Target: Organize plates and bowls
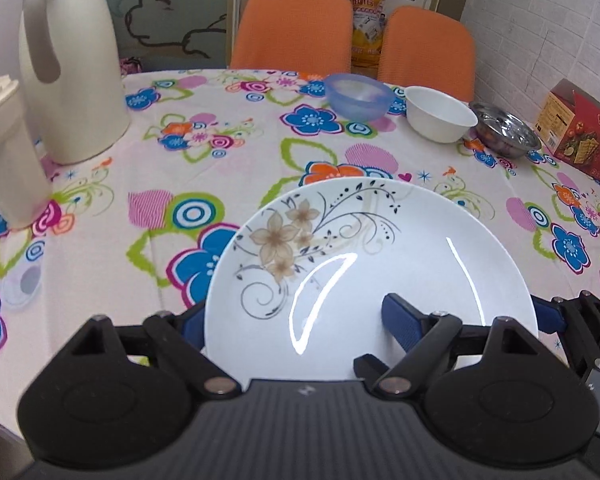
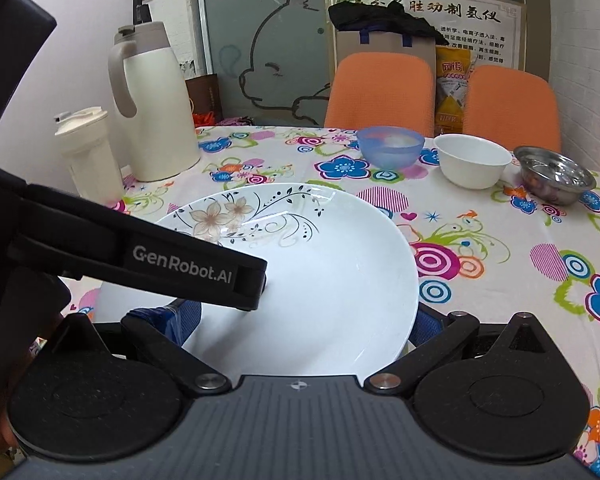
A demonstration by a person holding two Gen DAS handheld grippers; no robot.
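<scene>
Both grippers crowd the near rim of the floral plate (image 1: 364, 264) now! Left gripper (image 1: 292, 320) straddles that edge, one blue finger (image 1: 400, 320) over the white surface, one beneath, though whether it's actually clamped I can't tell. Right gripper (image 2: 308, 316) sits spread wide, its blue tips flanking the plate's edge. Dead ahead, across the flowered tablecloth (image 1: 140, 160), wait the blue bowl (image 1: 358, 94), white bowl (image 1: 440, 112) and steel bowl (image 1: 504, 128), orange chairs (image 1: 296, 28) behind.

Black hand-held gripper (image 1: 296, 328), blue finger pads (image 1: 404, 322), silver pivot screws, white "GenRobot.AI" lettering
</scene>
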